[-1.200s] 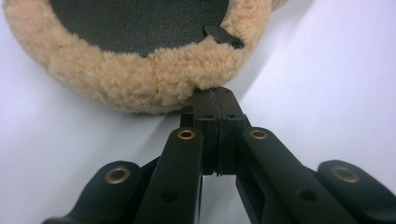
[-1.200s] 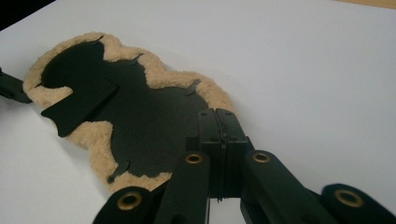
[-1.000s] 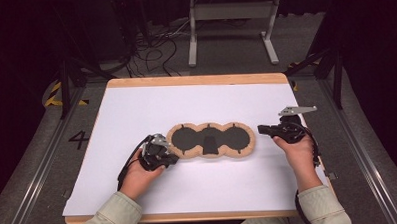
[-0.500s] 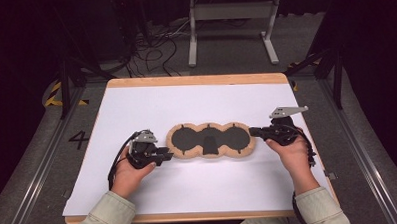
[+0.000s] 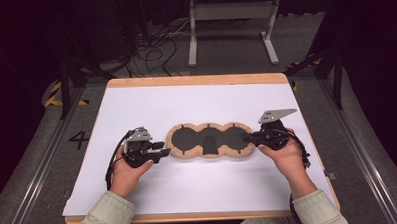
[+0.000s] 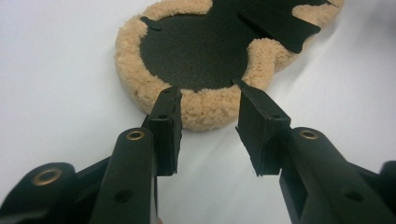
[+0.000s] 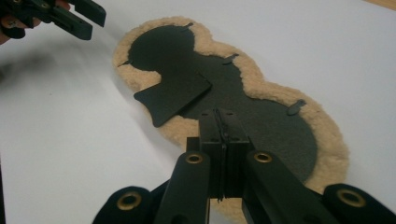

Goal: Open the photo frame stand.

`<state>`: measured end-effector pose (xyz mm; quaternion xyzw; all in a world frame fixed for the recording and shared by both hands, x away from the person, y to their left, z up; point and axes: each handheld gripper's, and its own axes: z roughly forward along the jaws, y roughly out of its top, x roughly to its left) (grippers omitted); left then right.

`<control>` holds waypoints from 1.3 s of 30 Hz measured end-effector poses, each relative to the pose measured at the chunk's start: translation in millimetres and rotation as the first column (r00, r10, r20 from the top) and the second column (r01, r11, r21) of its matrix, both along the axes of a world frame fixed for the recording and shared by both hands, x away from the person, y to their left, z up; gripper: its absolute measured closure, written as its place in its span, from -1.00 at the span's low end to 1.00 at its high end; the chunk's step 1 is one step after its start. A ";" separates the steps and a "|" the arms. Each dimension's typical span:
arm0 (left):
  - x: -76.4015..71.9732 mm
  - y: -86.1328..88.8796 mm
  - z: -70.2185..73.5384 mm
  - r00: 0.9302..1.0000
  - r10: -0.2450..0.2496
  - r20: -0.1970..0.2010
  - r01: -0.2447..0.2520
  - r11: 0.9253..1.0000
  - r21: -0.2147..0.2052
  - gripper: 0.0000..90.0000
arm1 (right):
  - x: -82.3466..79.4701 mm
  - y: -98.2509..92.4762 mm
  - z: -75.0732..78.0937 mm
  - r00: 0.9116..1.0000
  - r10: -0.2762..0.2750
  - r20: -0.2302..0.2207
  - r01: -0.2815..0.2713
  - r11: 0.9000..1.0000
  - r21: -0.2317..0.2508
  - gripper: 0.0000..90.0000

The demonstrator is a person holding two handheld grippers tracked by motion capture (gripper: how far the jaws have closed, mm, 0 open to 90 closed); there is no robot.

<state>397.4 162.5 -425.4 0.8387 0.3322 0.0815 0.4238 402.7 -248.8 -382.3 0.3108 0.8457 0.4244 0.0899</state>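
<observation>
Fleece-edged pad (image 5: 210, 141) (three-lobed, black face, tan woolly rim) lies mid-sheet on the white table cover (image 5: 186, 102). Left gripper (image 5: 160, 148), earlier pinching the left lobe, has just been opening, jaws apart and empty. Right gripper (image 7: 219, 122) is pressed together over the right lobe; its view reveals a raised black flap (image 7: 175, 95).

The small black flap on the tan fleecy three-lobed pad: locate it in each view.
High view: black flap, at the pad's near middle edge.
Left gripper view: top right, beyond the jaws.
Right gripper view: left of centre, above the jaws.
Shared landmark: tan fleece rim.
</observation>
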 end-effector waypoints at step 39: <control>-2.2 21.6 -2.4 0.990 0.135 0.028 -0.134 0.990 -0.043 0.06 | -1.8 66.2 -50.4 0.975 0.160 -0.153 -0.190 0.959 -0.210 1.00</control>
